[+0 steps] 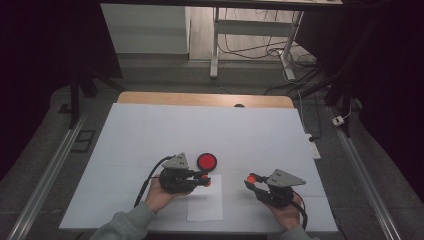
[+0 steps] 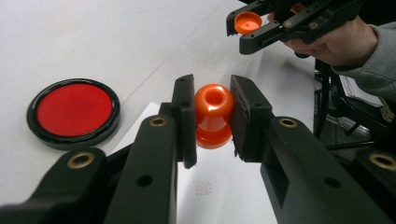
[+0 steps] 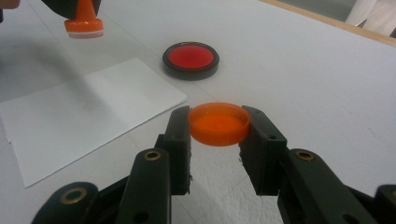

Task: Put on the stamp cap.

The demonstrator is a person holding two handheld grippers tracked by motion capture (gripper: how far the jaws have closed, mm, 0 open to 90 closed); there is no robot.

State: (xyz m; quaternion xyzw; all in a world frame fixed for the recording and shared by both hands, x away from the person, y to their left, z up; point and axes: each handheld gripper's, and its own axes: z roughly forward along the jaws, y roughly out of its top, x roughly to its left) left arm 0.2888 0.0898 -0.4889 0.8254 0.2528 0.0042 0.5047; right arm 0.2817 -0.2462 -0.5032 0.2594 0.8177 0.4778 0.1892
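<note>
My left gripper (image 2: 212, 116) is shut on an orange stamp (image 2: 213, 115), held above a white sheet of paper (image 1: 205, 199). In the high view that left gripper (image 1: 204, 178) sits just below the round red ink pad (image 1: 206, 161). A faint stamped mark (image 2: 204, 187) shows on the paper. My right gripper (image 3: 217, 126) is shut on the stamp's orange cap (image 3: 218, 123), held level over the table, open side up. In the high view the right gripper (image 1: 251, 180) is to the right of the paper. The ink pad (image 3: 191, 59) lies open beyond the cap.
A white table surface (image 1: 150, 135) spreads around the paper, with a wooden edge (image 1: 205, 99) at the back. A desk frame and cables (image 1: 250, 45) stand on the floor beyond. Dark surroundings lie at both sides.
</note>
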